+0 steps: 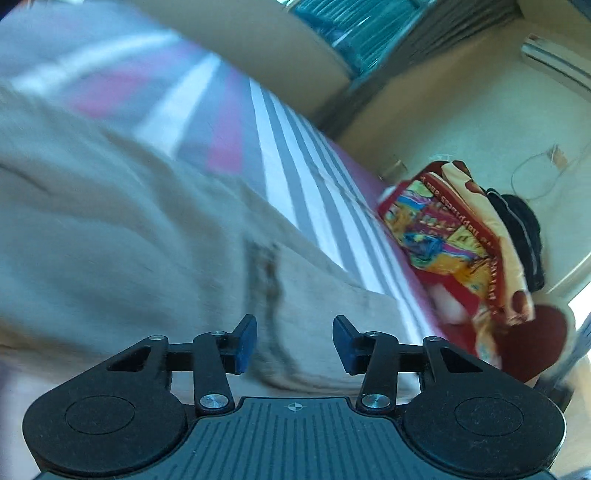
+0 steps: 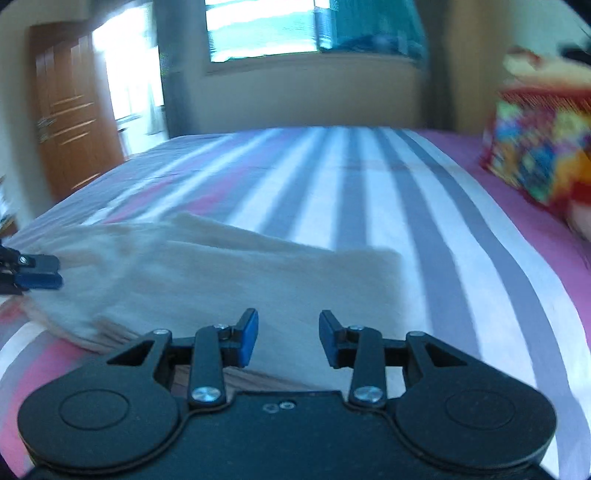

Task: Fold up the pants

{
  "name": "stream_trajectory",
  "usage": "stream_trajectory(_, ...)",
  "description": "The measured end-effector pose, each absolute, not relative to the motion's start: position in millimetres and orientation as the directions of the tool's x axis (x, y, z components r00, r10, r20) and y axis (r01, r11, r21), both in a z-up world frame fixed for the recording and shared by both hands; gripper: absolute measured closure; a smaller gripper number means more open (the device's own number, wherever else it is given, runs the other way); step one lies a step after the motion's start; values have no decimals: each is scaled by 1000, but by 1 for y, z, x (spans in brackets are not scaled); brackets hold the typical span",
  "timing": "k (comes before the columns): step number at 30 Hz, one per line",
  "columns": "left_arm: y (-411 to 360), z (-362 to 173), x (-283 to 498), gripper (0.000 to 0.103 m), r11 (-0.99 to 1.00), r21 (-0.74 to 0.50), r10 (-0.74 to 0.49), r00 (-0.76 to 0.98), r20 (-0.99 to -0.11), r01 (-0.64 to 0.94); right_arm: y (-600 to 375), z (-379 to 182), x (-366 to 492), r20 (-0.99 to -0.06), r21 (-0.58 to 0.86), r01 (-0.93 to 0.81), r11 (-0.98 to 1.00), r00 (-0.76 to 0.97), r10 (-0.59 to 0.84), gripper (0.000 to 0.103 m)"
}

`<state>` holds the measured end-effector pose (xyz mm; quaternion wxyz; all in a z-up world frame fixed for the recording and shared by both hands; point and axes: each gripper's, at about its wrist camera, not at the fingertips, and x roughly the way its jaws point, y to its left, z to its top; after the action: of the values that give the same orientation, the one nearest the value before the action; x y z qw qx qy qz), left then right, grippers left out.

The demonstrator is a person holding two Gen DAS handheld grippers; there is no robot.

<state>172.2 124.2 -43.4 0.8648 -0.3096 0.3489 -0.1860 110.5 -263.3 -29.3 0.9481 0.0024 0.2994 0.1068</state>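
The beige pants (image 2: 229,273) lie folded in layers on the striped bed (image 2: 369,192). In the left wrist view the pants (image 1: 129,229) fill the left and middle, blurred, with a dark seam near the fingers. My left gripper (image 1: 294,343) is open and empty just above the cloth. It also shows at the left edge of the right wrist view (image 2: 37,273), beside the pants' left end. My right gripper (image 2: 288,338) is open and empty over the near edge of the pants.
A colourful red and yellow blanket pile (image 1: 461,240) sits at the bed's right side, also in the right wrist view (image 2: 539,147). A wooden wardrobe (image 2: 70,110) stands at the left and a window (image 2: 266,29) behind the bed.
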Motion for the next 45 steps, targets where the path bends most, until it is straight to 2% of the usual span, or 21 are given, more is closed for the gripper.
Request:
stream_trajectory(5,106,-66,189,57,703,-711,-566,613,-551,11,-285,-41,104,-568,108,-174,979,797,204,66)
stream_trajectory(11,102,-79,181,57,744,-667,-523,593,-612,-33,-303,-48,105,-562,162,-160,974,796,224,66)
stream_trajectory(20,112,-63,173,57,693,-721,-559,638,-529,9,-318,-49,102,-550,195,-144,970,803,230,66)
stream_trajectory(23,107,-73,178,57,725,-689,-545,599,-586,-14,-322,-50,101,-551,196,-137,971,804,224,66)
stream_trajectory(27,111,-84,180,57,689,-723,-564,593,-575,-46,-325,-50,101,-554,200,-130,971,803,221,66)
stream_trajectory(30,113,-101,191,57,611,-789,-620,578,-531,-69,-327,-49,99,-552,203,-124,971,804,218,66)
stream_trajectory(34,114,-128,203,58,472,-877,-679,597,-427,-92,-331,-48,98,-555,223,-102,969,804,212,66)
stream_trajectory(35,112,-129,204,74,457,-886,-686,600,-411,-84,-332,-48,98,-558,225,-98,969,803,211,66)
stream_trajectory(36,109,-127,204,99,475,-877,-683,598,-420,-74,-332,-48,98,-561,224,-95,970,802,208,66)
stream_trajectory(39,113,-100,191,99,523,-852,-654,656,-376,33,-333,-47,95,-560,216,-86,973,805,195,66)
stream_trajectory(40,115,-94,187,99,556,-830,-638,667,-386,52,-335,-45,94,-554,218,-86,972,810,195,66)
stream_trajectory(43,117,-107,196,99,658,-753,-577,638,-510,-6,-337,-45,95,-557,224,-84,971,806,199,65)
stream_trajectory(45,116,-119,199,98,663,-749,-578,623,-527,-18,-332,-56,102,-601,214,-88,973,773,202,67)
